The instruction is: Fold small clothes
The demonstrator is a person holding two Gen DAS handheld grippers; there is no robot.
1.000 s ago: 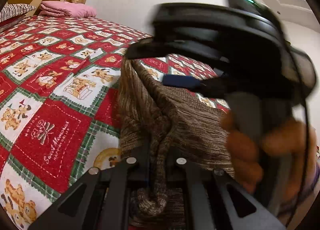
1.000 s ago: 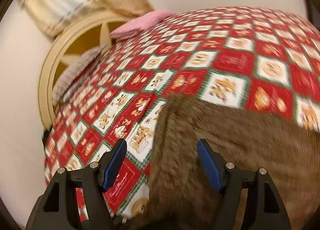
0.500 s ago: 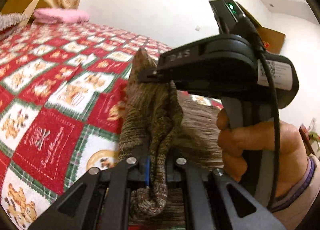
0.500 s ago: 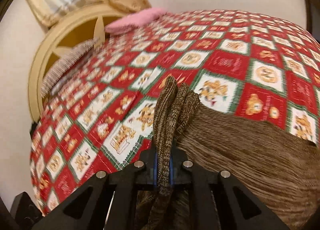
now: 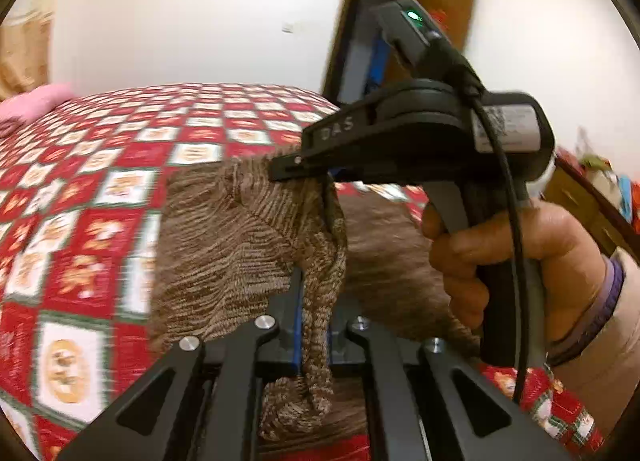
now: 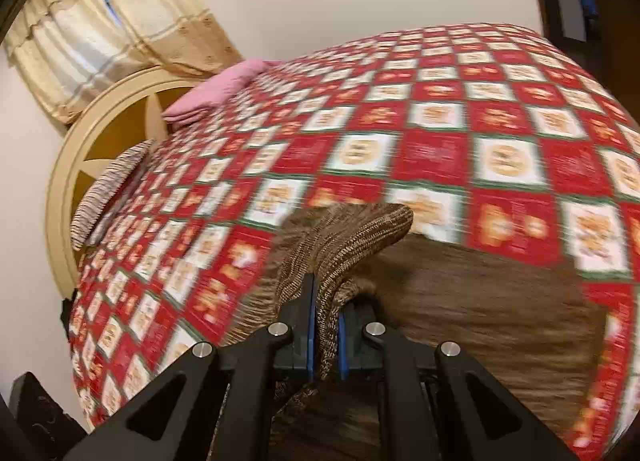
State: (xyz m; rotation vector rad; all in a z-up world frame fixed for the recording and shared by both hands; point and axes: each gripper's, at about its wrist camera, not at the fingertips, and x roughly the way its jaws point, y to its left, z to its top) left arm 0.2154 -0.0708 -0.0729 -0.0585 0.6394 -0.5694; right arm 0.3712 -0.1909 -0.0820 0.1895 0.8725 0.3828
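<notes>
A brown knit garment (image 5: 224, 253) lies partly on the red patchwork bedspread (image 5: 80, 197) and is lifted at one edge. My left gripper (image 5: 314, 325) is shut on a bunched fold of it. My right gripper (image 5: 320, 177), seen from the side in the left wrist view, is shut on the same edge a little higher and farther. In the right wrist view the right gripper (image 6: 325, 325) pinches a rolled edge of the garment (image 6: 500, 309), which spreads out to the right over the bedspread (image 6: 440, 149).
A pink folded cloth (image 6: 216, 89) and a striped pillow (image 6: 108, 189) lie at the head of the bed by a cream headboard (image 6: 72, 165). Curtains (image 6: 104, 21) hang behind. A brown door (image 5: 400, 45) stands past the bed's far side.
The right gripper closed on the garment's edge one second back. Both grippers have since lifted the pinched edge and swung it across the bed; the views have turned toward the door.
</notes>
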